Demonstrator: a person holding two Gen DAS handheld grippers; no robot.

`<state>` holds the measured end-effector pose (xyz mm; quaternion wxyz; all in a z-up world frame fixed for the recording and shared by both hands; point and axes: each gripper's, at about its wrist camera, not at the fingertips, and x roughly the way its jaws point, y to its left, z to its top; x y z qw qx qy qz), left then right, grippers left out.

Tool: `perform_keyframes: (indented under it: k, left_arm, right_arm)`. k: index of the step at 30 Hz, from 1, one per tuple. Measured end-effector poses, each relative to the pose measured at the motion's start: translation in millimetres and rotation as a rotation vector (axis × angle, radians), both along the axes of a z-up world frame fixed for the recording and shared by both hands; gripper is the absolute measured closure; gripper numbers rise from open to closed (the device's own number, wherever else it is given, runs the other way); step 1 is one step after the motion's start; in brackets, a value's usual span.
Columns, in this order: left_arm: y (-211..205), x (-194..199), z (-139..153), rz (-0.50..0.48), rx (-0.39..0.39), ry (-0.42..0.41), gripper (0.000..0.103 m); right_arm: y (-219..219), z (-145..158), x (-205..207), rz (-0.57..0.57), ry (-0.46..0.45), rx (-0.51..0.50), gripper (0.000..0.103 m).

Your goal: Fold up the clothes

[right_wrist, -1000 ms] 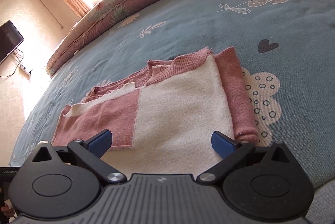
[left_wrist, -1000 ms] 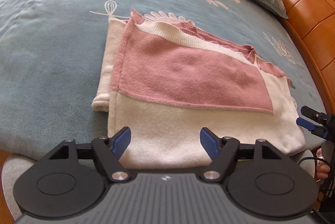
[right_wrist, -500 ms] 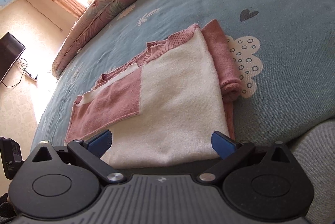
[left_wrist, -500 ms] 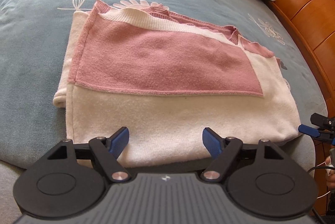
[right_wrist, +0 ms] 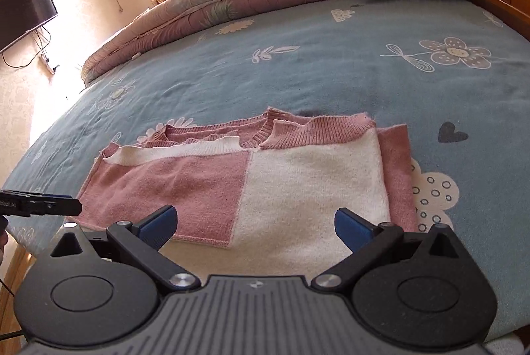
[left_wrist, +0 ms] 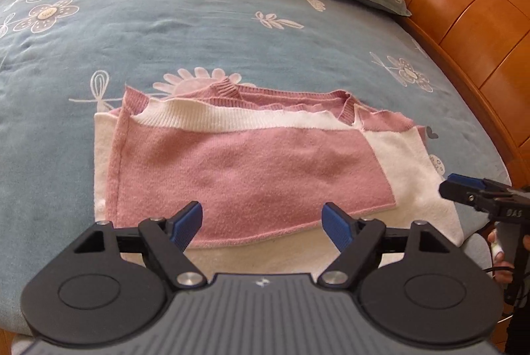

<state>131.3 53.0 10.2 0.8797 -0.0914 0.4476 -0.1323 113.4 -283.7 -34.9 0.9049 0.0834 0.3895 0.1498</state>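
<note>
Left wrist: folded sweater (left_wrist: 251, 169) lies on bed (left_wrist: 198, 33).

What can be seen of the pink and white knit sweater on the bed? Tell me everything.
The pink and white knit sweater looks soft and fuzzy, with pink and cream panels and ribbed pink and white bands along its far edge. It lies flat, folded into a rough rectangle with its layers overlapping, near the front edge of the blue flowered bedspread, which alone touches it. Both grippers hover before it, open and empty.
</note>
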Motion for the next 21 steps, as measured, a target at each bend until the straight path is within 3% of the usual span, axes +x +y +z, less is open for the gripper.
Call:
perform_keyframes:
  k: [4,10,13,19,21]
  left_arm:
    - [-25,22,-3,-0.094,-0.034,-0.025,0.022]
    - [-60,53,-41,-0.153,-0.001,0.006,0.022]
    - [-58,69,-60,-0.11,-0.006,0.017,0.022]
    - [-56,89,-41,-0.052,-0.028,0.028,0.022]
    - [-62,85,-32,-0.091,-0.098,0.025,0.021]
  right_arm:
    - [11,-31,11,-0.006,0.088,-0.071,0.0]
    - [7,-43,-5,0.0,0.028,-0.065,0.0]
    - [10,-43,-3,0.006,0.027,-0.086,0.0]
    - [26,-48,-6,0.021,-0.003,-0.189,0.0]
    - [29,-50,-7,0.028,-0.012,-0.216,0.0]
